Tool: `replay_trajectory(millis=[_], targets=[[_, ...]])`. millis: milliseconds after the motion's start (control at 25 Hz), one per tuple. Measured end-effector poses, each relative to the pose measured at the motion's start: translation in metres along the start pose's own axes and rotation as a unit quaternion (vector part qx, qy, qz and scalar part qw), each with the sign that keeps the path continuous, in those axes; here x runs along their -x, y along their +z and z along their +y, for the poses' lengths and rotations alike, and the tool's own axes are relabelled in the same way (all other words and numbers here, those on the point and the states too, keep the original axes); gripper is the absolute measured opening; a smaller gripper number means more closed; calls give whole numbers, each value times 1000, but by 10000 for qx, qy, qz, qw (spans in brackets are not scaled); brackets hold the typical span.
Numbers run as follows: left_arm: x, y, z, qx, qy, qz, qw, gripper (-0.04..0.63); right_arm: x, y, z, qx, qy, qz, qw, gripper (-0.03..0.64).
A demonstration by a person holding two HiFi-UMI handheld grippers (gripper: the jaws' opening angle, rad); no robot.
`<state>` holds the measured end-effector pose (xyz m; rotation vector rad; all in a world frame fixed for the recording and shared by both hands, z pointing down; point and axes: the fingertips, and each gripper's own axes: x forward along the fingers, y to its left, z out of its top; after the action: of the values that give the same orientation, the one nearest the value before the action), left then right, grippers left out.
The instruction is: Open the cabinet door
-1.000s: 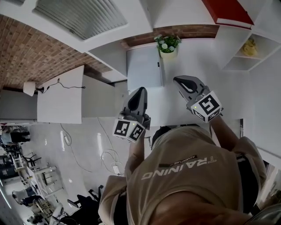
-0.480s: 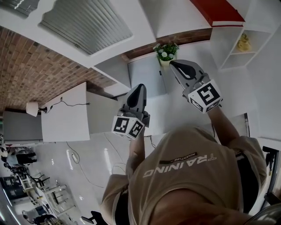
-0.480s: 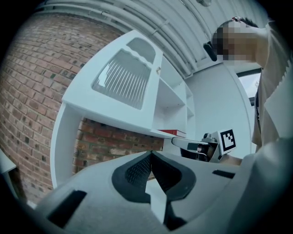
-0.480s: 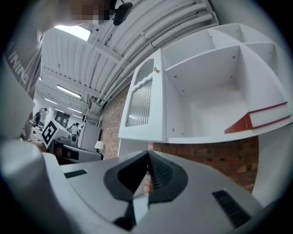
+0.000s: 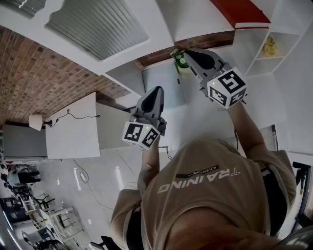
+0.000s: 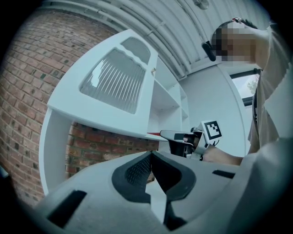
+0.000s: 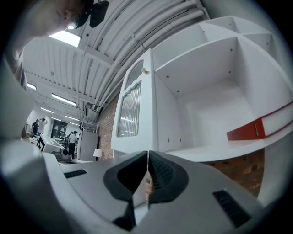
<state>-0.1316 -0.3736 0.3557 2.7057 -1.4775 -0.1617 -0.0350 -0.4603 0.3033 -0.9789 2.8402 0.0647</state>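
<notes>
Tan shirt (image 5: 205,195) reads "TRAINING", seen in head view alone. We hold left gripper (image 6: 151,154) and right gripper (image 7: 147,154) with fingers (image 7: 161,172) pressed together, empty; ribbed cabinet door (image 7: 130,107) stands open above the right fingers.

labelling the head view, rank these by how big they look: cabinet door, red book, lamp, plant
1. cabinet door
2. red book
3. lamp and plant: they look alike, and the right gripper hides part of the plant, so unranked.
</notes>
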Motion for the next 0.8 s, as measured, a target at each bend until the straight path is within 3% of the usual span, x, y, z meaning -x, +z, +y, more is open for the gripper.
replay_trajectory(millis=[400, 440, 520, 800], targets=[[-1, -16, 4, 249, 32, 178, 9995, 8, -31, 14, -5, 203, 225, 63, 9995, 18], [0, -16, 4, 247, 49, 203, 9995, 8, -35, 13, -6, 175, 257, 97, 9995, 30], [3, -18, 6, 264, 107, 212, 9994, 8, -42, 12, -7, 204, 312, 171, 9992, 117], [26, -24, 16, 375, 462, 220, 9980, 8, -61, 10, -12, 269, 309, 221, 9989, 117]])
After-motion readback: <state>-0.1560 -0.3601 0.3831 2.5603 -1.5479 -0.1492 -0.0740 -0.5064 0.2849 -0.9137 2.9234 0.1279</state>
